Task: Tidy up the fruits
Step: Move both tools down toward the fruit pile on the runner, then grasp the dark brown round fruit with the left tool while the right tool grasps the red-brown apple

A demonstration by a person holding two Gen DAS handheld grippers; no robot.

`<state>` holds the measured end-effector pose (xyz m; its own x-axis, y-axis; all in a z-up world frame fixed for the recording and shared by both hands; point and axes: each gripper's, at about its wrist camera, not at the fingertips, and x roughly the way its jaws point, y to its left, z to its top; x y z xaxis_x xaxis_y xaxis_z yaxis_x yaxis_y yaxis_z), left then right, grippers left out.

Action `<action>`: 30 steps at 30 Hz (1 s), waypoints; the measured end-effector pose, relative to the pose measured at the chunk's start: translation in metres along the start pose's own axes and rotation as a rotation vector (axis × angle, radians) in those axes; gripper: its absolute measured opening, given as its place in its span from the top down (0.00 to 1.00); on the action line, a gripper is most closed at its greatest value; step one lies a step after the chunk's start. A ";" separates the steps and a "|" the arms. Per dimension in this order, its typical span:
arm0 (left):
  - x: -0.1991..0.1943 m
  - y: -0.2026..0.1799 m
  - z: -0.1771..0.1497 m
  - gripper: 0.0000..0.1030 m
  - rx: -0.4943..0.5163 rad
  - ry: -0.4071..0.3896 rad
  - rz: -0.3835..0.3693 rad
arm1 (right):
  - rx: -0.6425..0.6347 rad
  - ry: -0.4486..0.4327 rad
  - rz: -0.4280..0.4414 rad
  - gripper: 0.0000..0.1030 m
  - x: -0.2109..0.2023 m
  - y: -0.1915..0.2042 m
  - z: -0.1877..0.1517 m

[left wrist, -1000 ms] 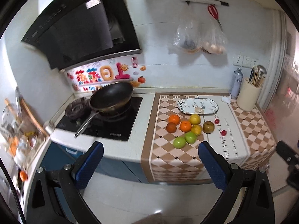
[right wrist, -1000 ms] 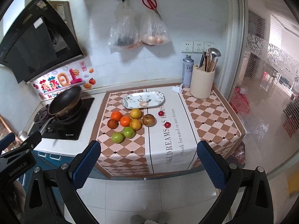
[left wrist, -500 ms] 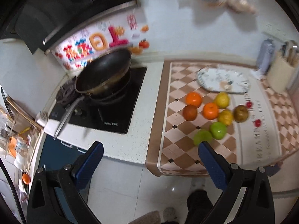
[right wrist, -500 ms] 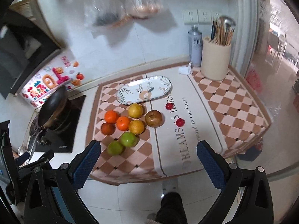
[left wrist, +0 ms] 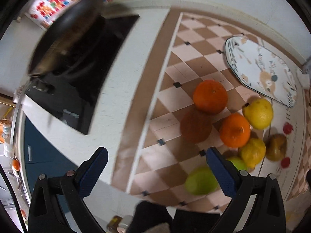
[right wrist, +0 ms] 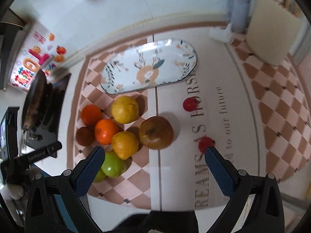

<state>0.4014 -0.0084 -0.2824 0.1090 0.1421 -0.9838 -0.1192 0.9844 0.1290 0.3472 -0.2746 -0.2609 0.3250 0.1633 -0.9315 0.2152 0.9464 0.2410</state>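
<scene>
Now both grippers hang above the counter with nothing between their fingers. The left gripper has its blue pads spread wide over the checkered cloth, just left of the fruit. The right gripper is also spread wide, above the front edge of the pile. The fruit lies together on the cloth: two oranges, two lemons, two green apples, a brown apple and a darker brown fruit (the kind is not clear). Two small red fruits lie apart, on the printed words. Behind the pile sits the flowered plate, holding nothing. A dark pan stands on the stove at the left.
</scene>
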 end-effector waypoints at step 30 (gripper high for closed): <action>0.081 -0.012 0.024 0.50 0.113 0.104 -0.179 | 0.025 0.250 0.047 0.08 0.128 0.006 0.028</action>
<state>0.4352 -0.0058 -0.3608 0.0160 -0.0418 -0.9990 0.0044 0.9991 -0.0417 0.4160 -0.2557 -0.3709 0.0981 0.2740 -0.9567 0.2290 0.9293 0.2897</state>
